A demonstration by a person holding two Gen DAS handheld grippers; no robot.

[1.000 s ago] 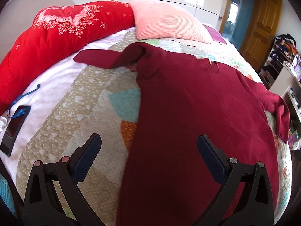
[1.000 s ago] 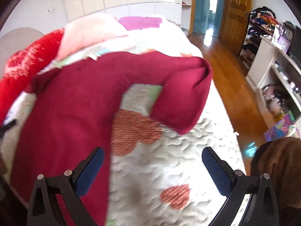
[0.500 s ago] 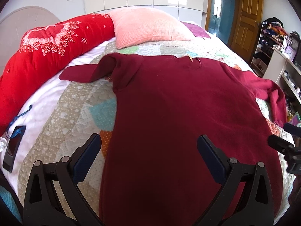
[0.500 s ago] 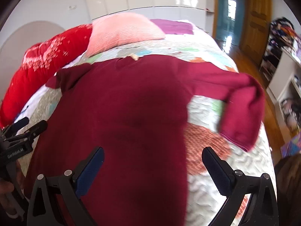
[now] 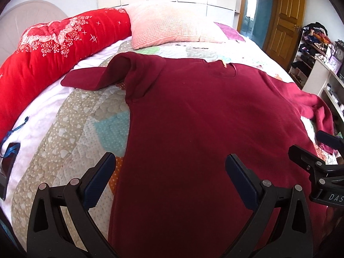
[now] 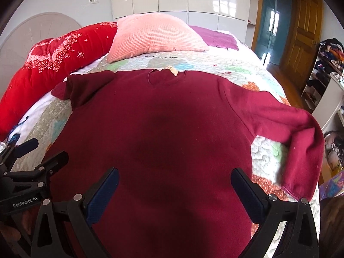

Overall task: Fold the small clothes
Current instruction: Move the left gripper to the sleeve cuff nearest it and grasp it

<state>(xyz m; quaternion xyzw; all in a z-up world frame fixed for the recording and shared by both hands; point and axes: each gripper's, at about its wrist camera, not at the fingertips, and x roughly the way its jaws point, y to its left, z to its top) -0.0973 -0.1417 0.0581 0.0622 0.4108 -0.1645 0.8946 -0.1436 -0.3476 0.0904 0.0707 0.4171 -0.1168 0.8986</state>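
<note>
Both views have swung onto the sweater (image 6: 167, 133) (now centred).

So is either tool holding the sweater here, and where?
Nothing is held. Left tool and right tool are both open above the maroon sweater.

Maroon sweater (image 5: 204, 129) flat on quilt (image 5: 86, 133), left hand-held gripper (image 5: 169, 178) spread wide above hem

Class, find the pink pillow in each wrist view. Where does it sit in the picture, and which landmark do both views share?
Left wrist view: pink pillow at top centre, beyond the maroon sweater.
Right wrist view: pink pillow upper centre-left.
Shared landmark: red quilt left of the pillow.
</note>
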